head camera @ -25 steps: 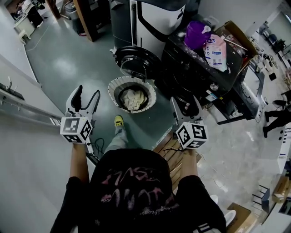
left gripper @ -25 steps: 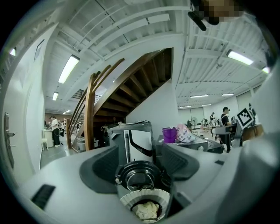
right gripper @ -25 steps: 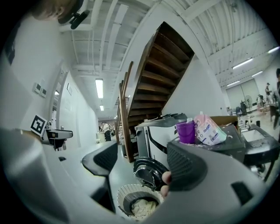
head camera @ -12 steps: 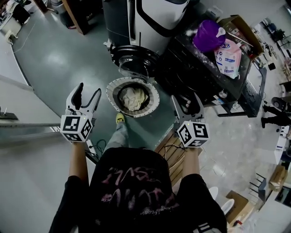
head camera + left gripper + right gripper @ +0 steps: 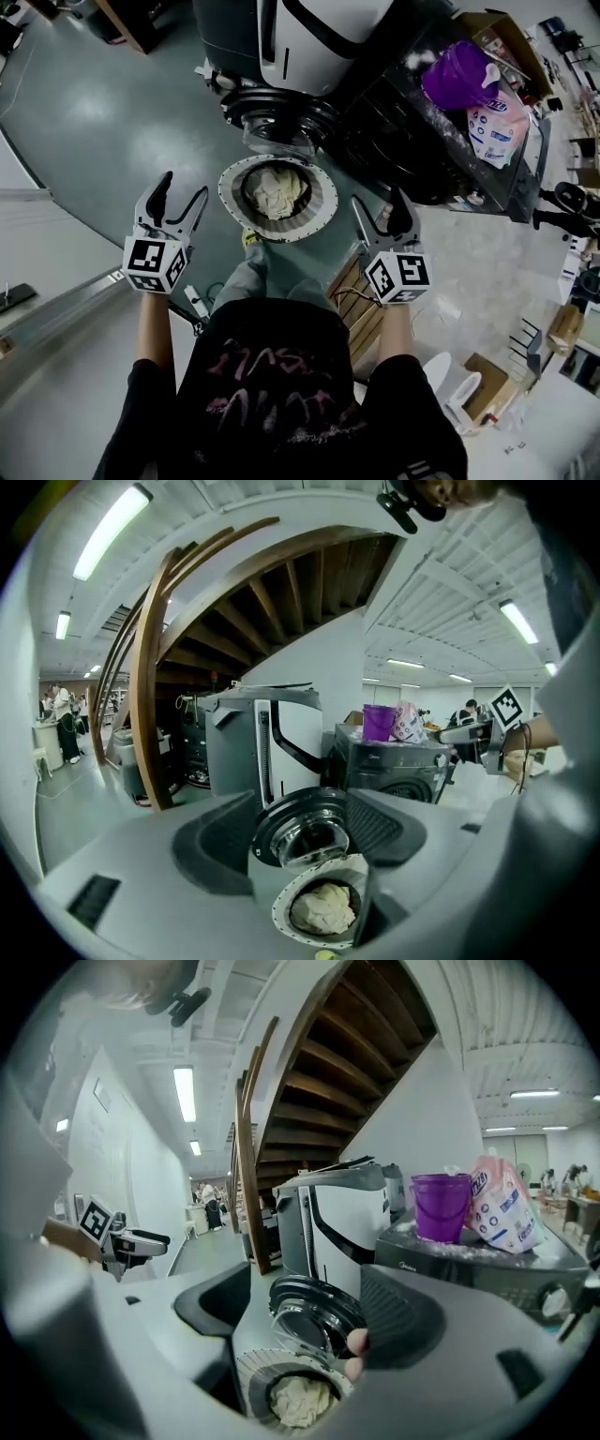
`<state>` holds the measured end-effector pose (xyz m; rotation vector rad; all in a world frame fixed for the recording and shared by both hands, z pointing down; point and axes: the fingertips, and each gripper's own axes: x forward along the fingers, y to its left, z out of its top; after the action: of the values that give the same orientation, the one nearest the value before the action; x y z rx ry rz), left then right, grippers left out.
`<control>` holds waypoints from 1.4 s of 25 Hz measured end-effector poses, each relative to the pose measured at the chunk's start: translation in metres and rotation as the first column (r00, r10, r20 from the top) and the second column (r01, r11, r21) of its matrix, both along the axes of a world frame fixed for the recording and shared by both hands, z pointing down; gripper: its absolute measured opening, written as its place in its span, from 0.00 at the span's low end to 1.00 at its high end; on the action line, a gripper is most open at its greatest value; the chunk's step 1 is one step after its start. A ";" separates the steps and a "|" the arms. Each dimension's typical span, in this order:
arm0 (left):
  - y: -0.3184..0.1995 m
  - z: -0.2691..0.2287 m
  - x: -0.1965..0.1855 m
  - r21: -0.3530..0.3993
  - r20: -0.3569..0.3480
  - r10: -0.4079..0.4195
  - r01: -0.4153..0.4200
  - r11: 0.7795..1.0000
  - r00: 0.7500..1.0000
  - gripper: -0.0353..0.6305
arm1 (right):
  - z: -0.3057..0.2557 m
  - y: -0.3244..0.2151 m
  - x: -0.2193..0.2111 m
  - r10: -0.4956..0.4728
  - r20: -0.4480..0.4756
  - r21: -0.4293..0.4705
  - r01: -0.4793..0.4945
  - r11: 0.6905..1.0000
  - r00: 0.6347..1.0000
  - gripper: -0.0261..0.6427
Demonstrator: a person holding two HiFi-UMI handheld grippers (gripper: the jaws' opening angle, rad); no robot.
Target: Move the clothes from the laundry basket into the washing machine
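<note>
A round white laundry basket [image 5: 232, 180] stands on the floor, holding a cream bundle of clothes [image 5: 278, 194]. Just beyond it the washing machine [image 5: 314, 33] has its round door [image 5: 278, 108] swung open. My left gripper [image 5: 185, 190] is held left of the basket, open and empty. My right gripper [image 5: 378, 208] is to the basket's right, also open and empty. In the left gripper view the basket [image 5: 286, 909], clothes [image 5: 323, 907] and door [image 5: 302, 832] lie ahead between the jaws of the left gripper [image 5: 305, 855]. The right gripper view shows the clothes [image 5: 298, 1401] and door [image 5: 314, 1309] ahead of the right gripper [image 5: 309, 1330].
A black machine [image 5: 422, 141] right of the washer carries a purple bucket [image 5: 459, 77] and a detergent pouch [image 5: 497, 131]. A slatted wooden piece [image 5: 352, 305] sits by the person's right side. A yellow shoe [image 5: 249, 238] is near the basket. A wooden staircase [image 5: 150, 667] rises at left.
The person has stepped forward, so the basket and washer are nearer. Both grippers advanced and dropped a little toward the basket, still open and empty.
</note>
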<state>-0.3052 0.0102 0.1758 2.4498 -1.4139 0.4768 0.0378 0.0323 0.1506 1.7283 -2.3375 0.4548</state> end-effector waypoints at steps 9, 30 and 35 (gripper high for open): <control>-0.024 0.062 0.015 -0.123 0.033 0.126 -0.121 0.985 0.991 0.52 | 0.056 -0.028 -0.029 -0.102 -0.070 -0.115 0.093 0.989 0.992 0.59; -0.026 0.285 0.076 -0.372 0.424 0.455 -0.307 0.876 0.783 0.54 | 0.307 -0.027 -0.049 -0.508 -0.083 -0.466 0.418 0.780 0.857 0.62; -0.015 0.345 0.095 -0.416 0.451 0.539 -0.367 0.832 0.711 0.54 | 0.369 -0.019 -0.053 -0.623 -0.125 -0.521 0.483 0.704 0.772 0.62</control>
<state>-0.2102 -0.0045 0.5203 2.4854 -0.7530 1.5063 -0.0151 0.0133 0.5195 0.7409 -2.1497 0.5352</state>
